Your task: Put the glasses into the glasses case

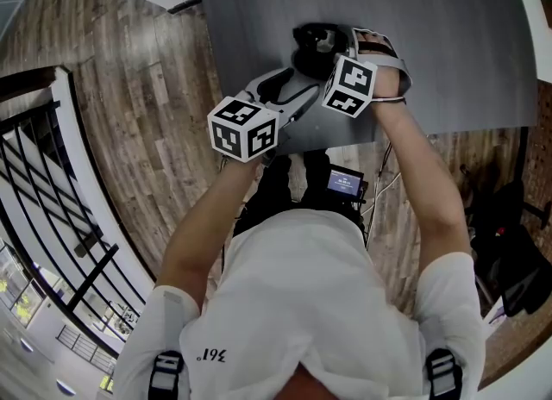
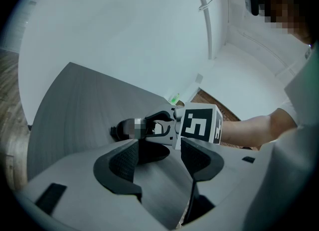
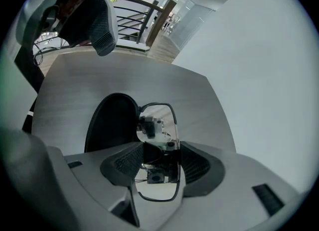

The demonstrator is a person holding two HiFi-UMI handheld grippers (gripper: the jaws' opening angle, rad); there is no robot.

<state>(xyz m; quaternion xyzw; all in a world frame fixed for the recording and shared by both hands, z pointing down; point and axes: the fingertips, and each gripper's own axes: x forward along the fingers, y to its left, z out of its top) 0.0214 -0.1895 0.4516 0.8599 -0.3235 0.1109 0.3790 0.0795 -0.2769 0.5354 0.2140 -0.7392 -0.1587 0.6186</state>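
My right gripper (image 3: 158,164) pinches the glasses (image 3: 157,124) by the middle, and they hang right beside the black case (image 3: 110,123) on the table (image 3: 70,80). I think I should move them over the case, go down slowly, and let go only when they lie flat inside. My left gripper (image 2: 159,156) has its jaws wide with nothing in them, and it could hold the case so it does not slide. The right gripper view shows the glasses and my grip up close, which the head view does not, while the left gripper view shows the right gripper low by the case.
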